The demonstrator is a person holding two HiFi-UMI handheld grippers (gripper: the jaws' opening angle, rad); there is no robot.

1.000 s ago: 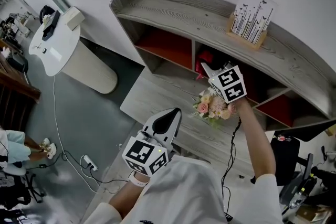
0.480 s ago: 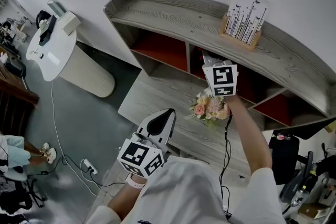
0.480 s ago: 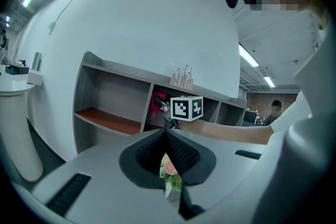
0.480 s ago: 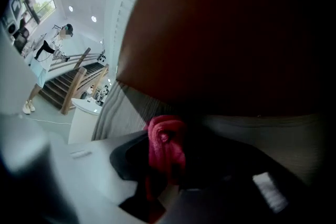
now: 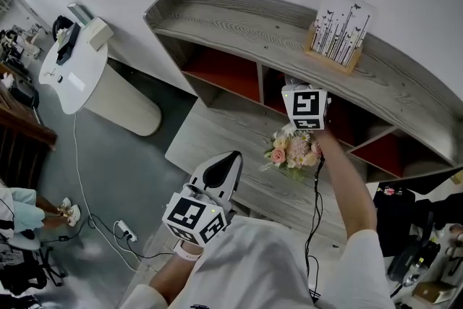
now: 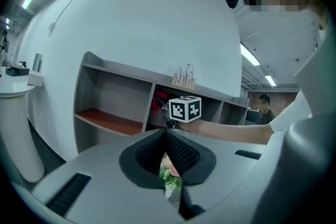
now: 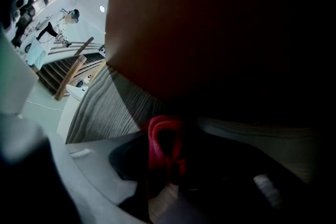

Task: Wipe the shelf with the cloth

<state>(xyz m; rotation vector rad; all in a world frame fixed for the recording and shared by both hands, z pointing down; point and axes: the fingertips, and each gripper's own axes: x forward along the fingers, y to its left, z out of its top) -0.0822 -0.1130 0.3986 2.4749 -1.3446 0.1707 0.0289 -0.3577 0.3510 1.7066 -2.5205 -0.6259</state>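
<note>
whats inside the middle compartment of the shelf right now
The right gripper, shut on a red cloth, reaches into it. Otherwise only a dark red panel and grey wood show; the rest of the compartment is shadowed or hidden under the top board.

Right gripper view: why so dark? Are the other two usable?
Right gripper view: underexposed inside the shaded compartment; only the red cloth in the jaws and a strip of grey shelf read clearly. Left gripper view: evenly lit, strong fisheye bow, dark corners. Head view: bright and sharp, shelf curved by the wide lens.
</note>
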